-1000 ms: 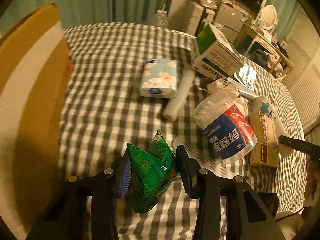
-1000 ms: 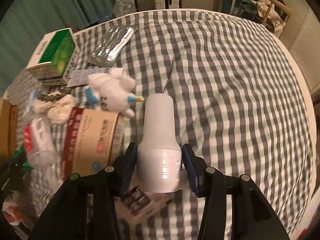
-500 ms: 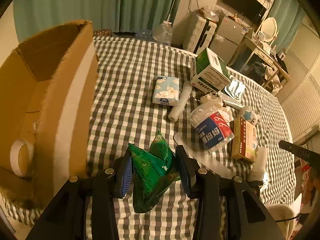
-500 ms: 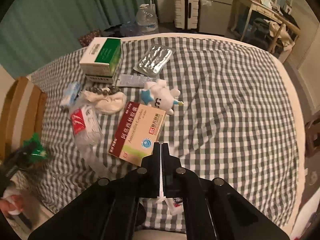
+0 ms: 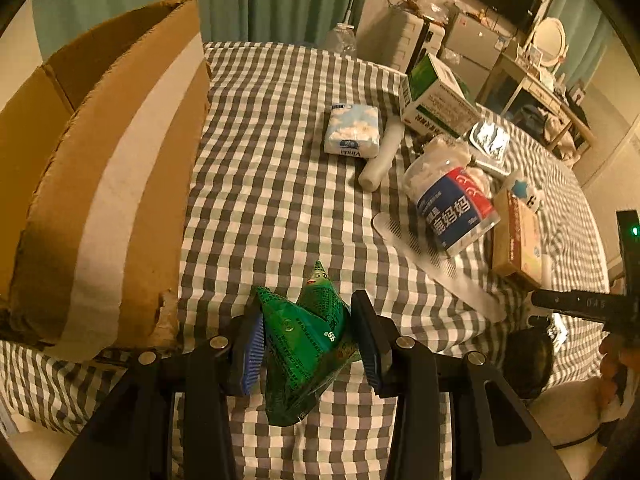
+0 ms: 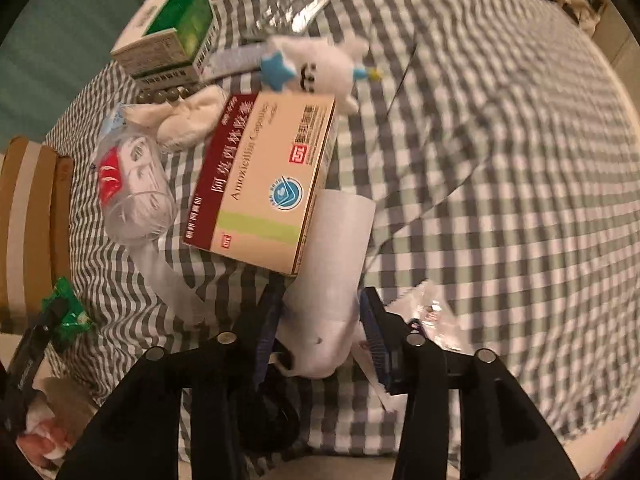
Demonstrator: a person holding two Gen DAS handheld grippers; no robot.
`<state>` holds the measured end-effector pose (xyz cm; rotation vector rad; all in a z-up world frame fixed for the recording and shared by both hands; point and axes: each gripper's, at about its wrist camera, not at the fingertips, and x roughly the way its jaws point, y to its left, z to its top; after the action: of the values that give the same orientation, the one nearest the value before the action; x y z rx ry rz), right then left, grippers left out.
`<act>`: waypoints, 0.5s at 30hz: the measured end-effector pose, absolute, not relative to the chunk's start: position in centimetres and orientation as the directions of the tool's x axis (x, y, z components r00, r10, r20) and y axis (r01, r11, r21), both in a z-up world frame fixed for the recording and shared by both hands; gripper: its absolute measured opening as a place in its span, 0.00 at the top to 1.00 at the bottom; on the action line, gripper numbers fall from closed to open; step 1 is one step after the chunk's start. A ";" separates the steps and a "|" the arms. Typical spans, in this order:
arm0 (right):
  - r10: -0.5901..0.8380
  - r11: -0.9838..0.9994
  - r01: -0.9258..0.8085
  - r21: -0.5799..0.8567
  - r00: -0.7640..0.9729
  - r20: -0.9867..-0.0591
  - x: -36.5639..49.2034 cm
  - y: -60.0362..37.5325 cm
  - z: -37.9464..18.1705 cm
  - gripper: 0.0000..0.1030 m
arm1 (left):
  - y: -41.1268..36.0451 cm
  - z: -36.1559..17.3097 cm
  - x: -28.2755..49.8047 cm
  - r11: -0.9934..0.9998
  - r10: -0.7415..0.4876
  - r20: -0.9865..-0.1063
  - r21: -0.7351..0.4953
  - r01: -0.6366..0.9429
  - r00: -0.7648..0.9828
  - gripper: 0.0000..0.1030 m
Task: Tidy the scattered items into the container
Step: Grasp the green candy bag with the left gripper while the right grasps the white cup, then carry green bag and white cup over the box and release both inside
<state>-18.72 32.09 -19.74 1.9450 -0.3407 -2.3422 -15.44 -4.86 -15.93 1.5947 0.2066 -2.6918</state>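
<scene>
My left gripper [image 5: 308, 344] is shut on a green snack packet [image 5: 306, 344] and holds it above the checked table, just right of the cardboard box [image 5: 104, 184]. My right gripper [image 6: 320, 336] stands around a white bottle [image 6: 332, 280] that lies on the table; its pads are at the bottle's sides, and I cannot tell if they press it. The amoxicillin box [image 6: 264, 184] lies against the bottle's far end. The left gripper with the green packet also shows in the right wrist view [image 6: 64, 312].
Scattered on the table: a tissue pack [image 5: 352, 130], a white tube [image 5: 380, 160], a cotton-swab tub [image 5: 452, 204], a green-white carton [image 6: 172, 48], a plush toy [image 6: 320, 64], a foil blister [image 5: 490, 140], a clear wrapper [image 6: 428, 312]. The table edge is close on my side.
The left gripper drew back and rose with the packet, bringing the box into view. The right gripper let go of the white bottle, lifted away shut, then came back down open around it.
</scene>
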 end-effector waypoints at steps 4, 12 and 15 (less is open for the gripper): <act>-0.220 -0.968 -0.097 0.232 -0.128 -0.967 -19.4 31.7 -21.5 0.55 | -4.2 -16.2 -15.7 -0.995 0.044 -0.879 -0.082 0.060 -0.476 0.60; -0.178 -0.980 -0.052 0.194 -0.227 -0.957 -18.1 30.4 -18.9 0.57 | -3.1 -14.2 -15.2 -0.997 0.069 -0.858 -0.082 0.002 -0.510 0.60; -0.121 -0.992 -0.005 0.128 -0.282 -0.952 -16.7 28.9 -16.3 0.57 | -2.8 -12.6 -15.2 -0.997 0.076 -0.843 -0.082 -0.012 -0.533 0.60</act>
<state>-16.70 28.90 -16.26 1.8361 -0.1622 -2.4536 -15.22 -2.78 -12.62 1.5409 0.1051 -2.7930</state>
